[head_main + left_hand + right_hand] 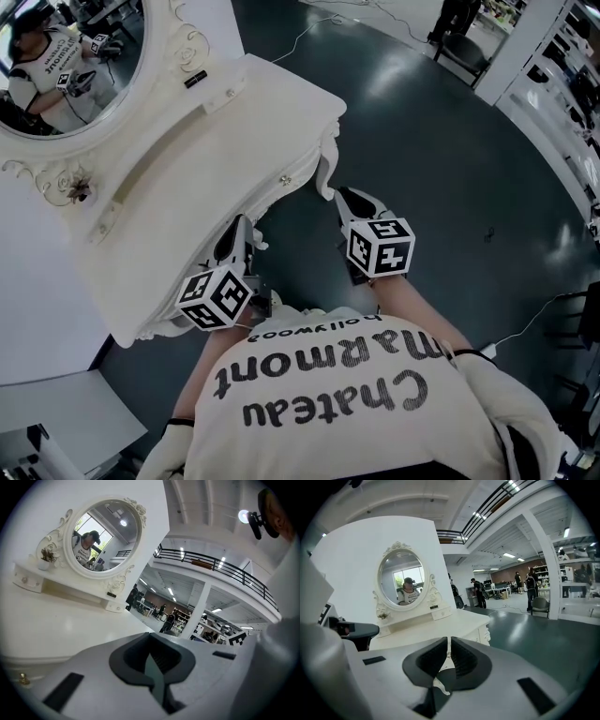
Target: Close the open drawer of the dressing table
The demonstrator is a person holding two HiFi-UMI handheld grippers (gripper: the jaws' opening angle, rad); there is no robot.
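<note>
Head view, one dressing table, two grippers (both closed)

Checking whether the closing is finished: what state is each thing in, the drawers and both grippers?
Main drawer: nothing juts past the table edge, so it looks shut.
Small shelf drawer: shut.
Left gripper: jaws together, nothing between them.
Right gripper: jaws all but together, nothing between them.

Dark glossy floor, white wall panel, black-railed balcony overhead
</note>
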